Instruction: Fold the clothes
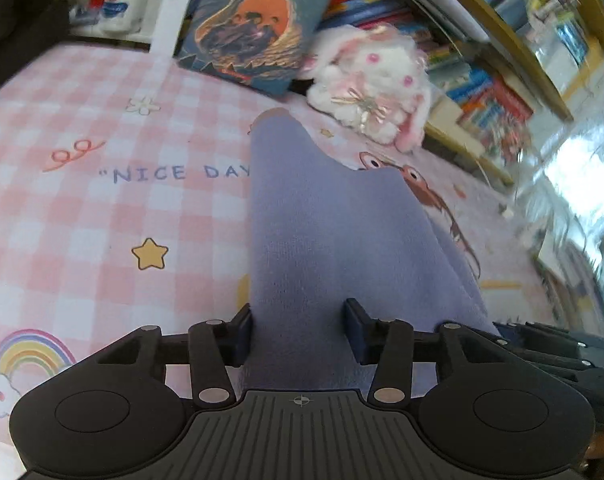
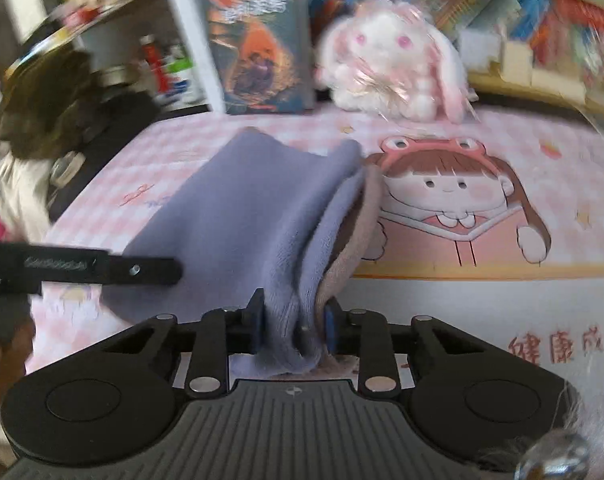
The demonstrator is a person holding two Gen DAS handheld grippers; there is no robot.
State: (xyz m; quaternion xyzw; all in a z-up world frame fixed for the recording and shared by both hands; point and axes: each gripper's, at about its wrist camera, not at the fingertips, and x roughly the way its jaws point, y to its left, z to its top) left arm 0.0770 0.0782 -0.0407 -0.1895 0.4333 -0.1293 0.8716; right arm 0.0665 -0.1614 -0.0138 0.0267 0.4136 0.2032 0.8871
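Note:
A lilac fleece garment point(image 1: 334, 232) lies lengthwise on the pink checked mat point(image 1: 81, 208). My left gripper point(image 1: 298, 330) straddles its near edge; the jaws stand apart with the cloth between them, not pinched. In the right wrist view the same garment point(image 2: 257, 208) is bunched, its beige lining point(image 2: 358, 232) showing on the right side. My right gripper point(image 2: 293, 326) is shut on a thick fold of the near hem. The left gripper's side shows as a black bar point(image 2: 101, 270) at the left of that view.
A white and pink plush rabbit point(image 1: 374, 84) point(image 2: 394, 68) and a leaning book point(image 1: 253, 28) point(image 2: 261, 44) stand at the mat's far edge. Bookshelves point(image 1: 502, 60) run behind and to the right. A dark bag point(image 2: 61, 120) sits off the mat's left side.

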